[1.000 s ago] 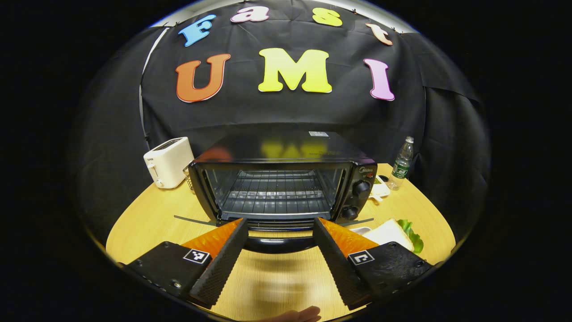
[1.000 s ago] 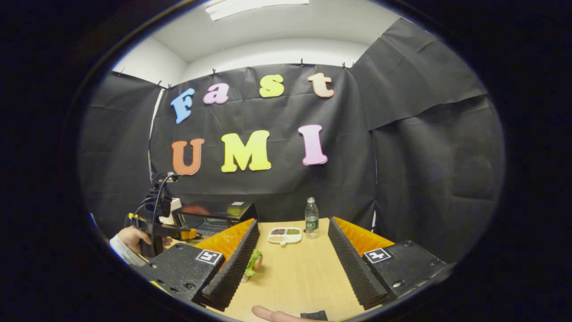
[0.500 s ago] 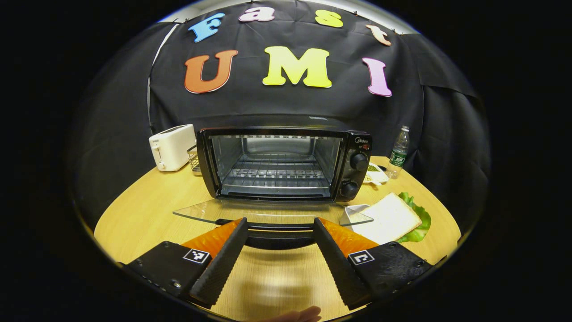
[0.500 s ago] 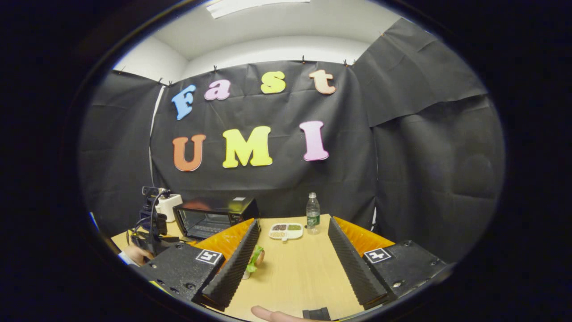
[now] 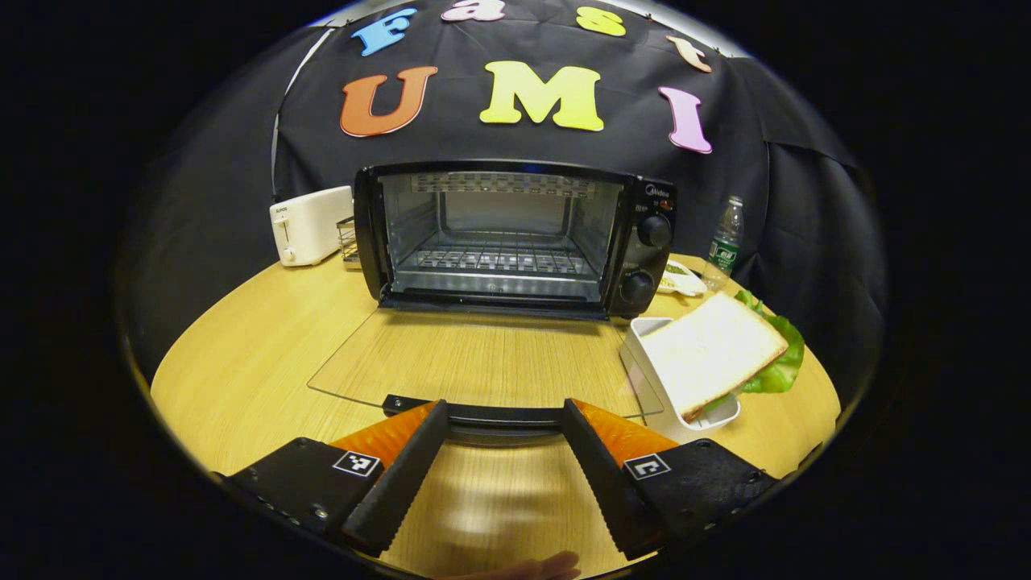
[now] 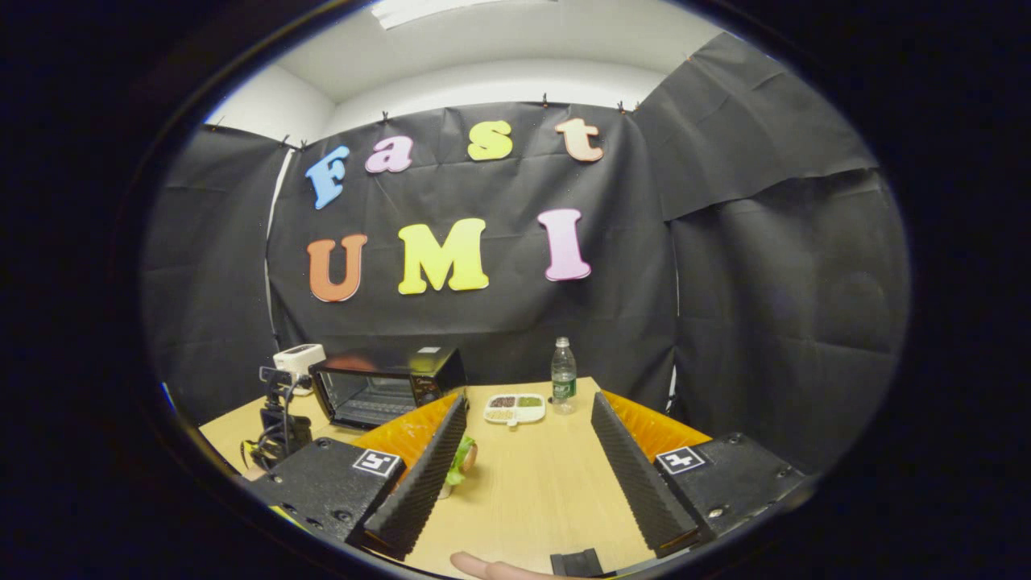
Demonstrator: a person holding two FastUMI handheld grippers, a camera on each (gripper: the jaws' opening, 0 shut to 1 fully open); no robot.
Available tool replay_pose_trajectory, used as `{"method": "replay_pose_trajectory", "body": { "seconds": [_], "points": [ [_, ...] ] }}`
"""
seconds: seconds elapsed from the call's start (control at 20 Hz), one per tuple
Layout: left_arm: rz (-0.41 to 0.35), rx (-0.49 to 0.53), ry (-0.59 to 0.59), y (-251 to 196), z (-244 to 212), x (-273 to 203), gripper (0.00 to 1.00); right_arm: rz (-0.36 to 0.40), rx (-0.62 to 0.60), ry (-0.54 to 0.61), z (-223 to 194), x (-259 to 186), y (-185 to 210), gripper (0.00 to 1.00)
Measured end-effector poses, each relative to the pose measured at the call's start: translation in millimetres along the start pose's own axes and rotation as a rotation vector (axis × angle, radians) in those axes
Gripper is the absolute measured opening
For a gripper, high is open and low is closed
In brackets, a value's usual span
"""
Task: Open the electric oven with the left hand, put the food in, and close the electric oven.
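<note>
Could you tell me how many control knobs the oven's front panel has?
2. Both sit on the panel at the right of the oven: the upper knob and the lower knob directly beneath it. None appears hidden.

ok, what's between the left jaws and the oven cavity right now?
In the left gripper view, the open glass door lies flat between the left gripper and the oven, its handle at the jaws' tips. Nothing else is there.

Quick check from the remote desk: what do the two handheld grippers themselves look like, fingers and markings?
Both match: the left gripper and right gripper have two black sawtooth-ribbed fingers with orange outer faces, on black textured blocks, each carrying a small square black-and-white marker. Seen from the right gripper view, the left gripper's black body trails dark cables.
</note>
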State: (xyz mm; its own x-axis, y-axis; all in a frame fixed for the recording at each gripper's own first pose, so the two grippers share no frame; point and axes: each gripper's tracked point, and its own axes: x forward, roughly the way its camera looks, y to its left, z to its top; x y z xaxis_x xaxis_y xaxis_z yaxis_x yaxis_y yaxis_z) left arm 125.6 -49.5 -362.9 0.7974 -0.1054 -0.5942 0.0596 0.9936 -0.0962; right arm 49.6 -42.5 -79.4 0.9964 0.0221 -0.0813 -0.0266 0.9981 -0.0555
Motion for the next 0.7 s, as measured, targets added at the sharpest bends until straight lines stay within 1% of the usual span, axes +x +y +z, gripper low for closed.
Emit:
{"method": "replay_pose_trajectory", "body": {
  "seconds": [0.05,0.1,0.15,0.25,0.3,0.35,0.55,0.6,0.65,0.7],
  "points": [
    [-0.001,0.006,-0.013,-0.9,2.7,-0.4,0.94,0.007,-0.005,0.009,-2.0,0.1,3.2,0.89],
    [-0.001,0.004,-0.019,-1.3,2.7,-0.8,0.94,0.012,-0.008,0.019,-4.3,1.1,6.2,0.89],
    [-0.001,-0.001,-0.026,-1.9,3.9,-2.7,0.94,0.016,-0.008,0.028,-5.4,2.5,7.7,1.00],
    [0.018,0.009,-0.058,3.1,12.8,-10.9,0.95,0.024,-0.009,0.037,-4.6,4.6,10.5,1.00],
    [0.023,0.017,-0.081,4.4,21.3,-18.2,0.95,0.021,-0.015,0.040,-4.5,7.9,10.1,0.90],
    [0.021,0.021,-0.111,4.5,32.4,-26.3,0.95,0.020,-0.021,0.046,-3.4,12.8,9.6,1.00],
    [-0.014,0.013,-0.241,-2.7,82.9,-68.9,0.94,0.058,-0.035,0.099,-5.3,39.1,18.4,1.00],
    [-0.015,0.017,-0.276,-0.2,96.7,-82.9,0.94,0.061,-0.035,0.113,-6.7,48.6,16.7,0.90],
    [-0.017,0.020,-0.318,0.5,111.2,-96.3,0.94,0.064,-0.038,0.130,-7.7,59.4,16.9,0.89],
    [-0.017,0.024,-0.362,1.8,127.2,-110.0,0.94,0.061,-0.035,0.153,-13.1,71.2,15.7,1.00]
  ]
}}
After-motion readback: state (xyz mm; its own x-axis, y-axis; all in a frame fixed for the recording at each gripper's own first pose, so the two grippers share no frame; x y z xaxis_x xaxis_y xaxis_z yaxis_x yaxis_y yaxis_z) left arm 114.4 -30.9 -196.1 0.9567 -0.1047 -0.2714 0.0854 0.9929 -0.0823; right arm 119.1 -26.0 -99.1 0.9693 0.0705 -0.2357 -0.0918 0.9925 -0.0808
